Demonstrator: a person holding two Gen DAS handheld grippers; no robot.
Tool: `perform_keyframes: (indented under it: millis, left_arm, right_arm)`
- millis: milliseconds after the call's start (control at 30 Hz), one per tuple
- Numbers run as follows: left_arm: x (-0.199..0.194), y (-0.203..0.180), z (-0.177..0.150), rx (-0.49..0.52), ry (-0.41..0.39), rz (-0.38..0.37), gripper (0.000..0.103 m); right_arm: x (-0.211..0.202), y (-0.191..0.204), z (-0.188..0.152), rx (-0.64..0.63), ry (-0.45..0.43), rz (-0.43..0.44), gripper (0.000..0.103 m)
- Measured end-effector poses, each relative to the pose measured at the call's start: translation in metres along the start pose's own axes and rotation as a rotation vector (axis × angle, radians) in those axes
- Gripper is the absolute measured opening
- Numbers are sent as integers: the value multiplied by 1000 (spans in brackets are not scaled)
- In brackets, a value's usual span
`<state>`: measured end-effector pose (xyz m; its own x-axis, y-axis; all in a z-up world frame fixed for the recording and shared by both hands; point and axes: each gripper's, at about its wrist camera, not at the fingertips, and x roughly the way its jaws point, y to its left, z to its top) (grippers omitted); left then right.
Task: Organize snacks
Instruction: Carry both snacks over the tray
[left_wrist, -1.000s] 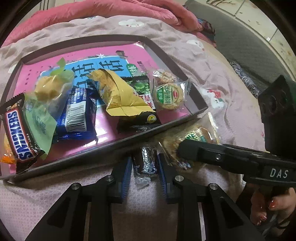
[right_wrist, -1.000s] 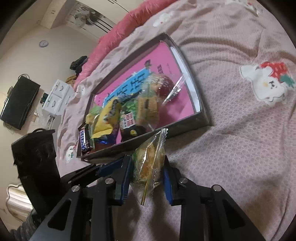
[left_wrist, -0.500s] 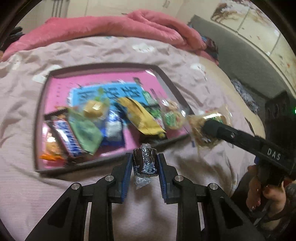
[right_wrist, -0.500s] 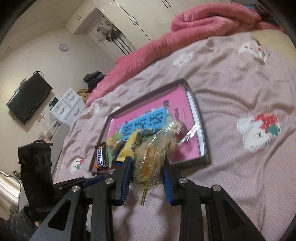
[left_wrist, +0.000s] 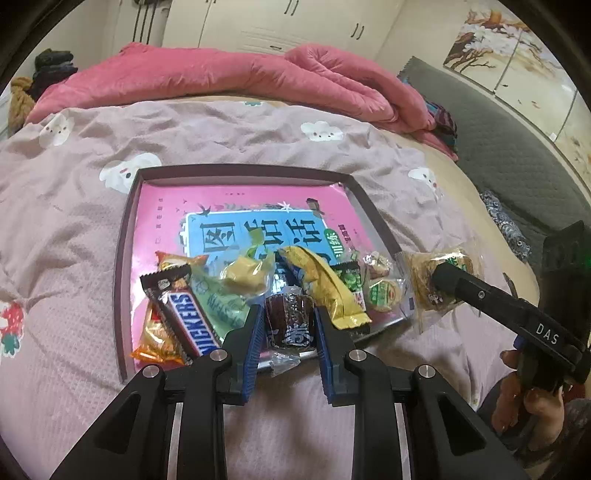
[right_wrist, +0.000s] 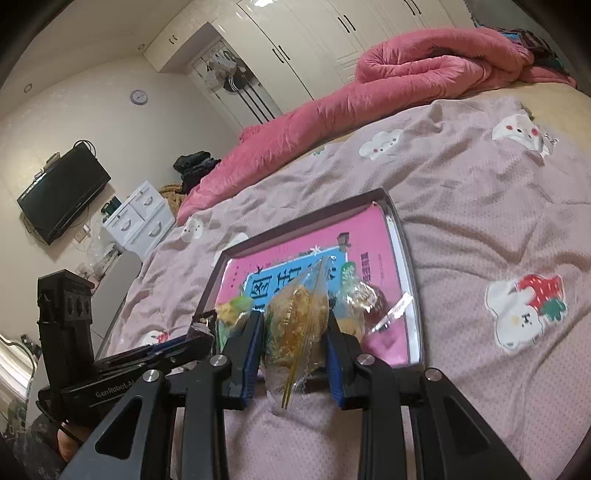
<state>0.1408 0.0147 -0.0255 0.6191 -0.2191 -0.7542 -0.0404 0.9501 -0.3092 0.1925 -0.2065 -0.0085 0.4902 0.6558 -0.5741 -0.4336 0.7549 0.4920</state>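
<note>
As both snacks hang over the tray's (left_wrist: 125, 236) near edge: left jaws clamped on dark candy (left_wrist: 290, 320), right jaws on bagged cake (right_wrist: 297, 325); likely light, crinkly, crushable, best pinched mid-body.

Ahead of the grippers a bed (left_wrist: 221, 133) fills the room, a pink quilt (right_wrist: 424, 74) heaped at its far edge. White wardrobes (right_wrist: 295, 40) line the wall beyond; far left hang a TV (right_wrist: 62, 192) and clock (right_wrist: 139, 96), above a white drawer chest (right_wrist: 140, 218).

Both grippers' jaws clamped, tilted downward.
</note>
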Motion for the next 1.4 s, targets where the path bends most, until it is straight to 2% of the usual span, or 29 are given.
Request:
perform_keyframes:
  millis: [400,667,1133,1400]
  left_arm:
    - [19,-10,11,15,8,8,28]
    - [30,-7,11,2,31,20,28]
    - [43,-6,10,0,52,21,28]
    - [46,-6,9,-1,59,25,28]
  right_arm:
    - [18,5,12,-46,-1,-18,31]
    - [32,-2,13,-10,37,3,31]
    - [59,0,9,-22,107,21,31]
    - [67,3,2,-47,142,-19,32]
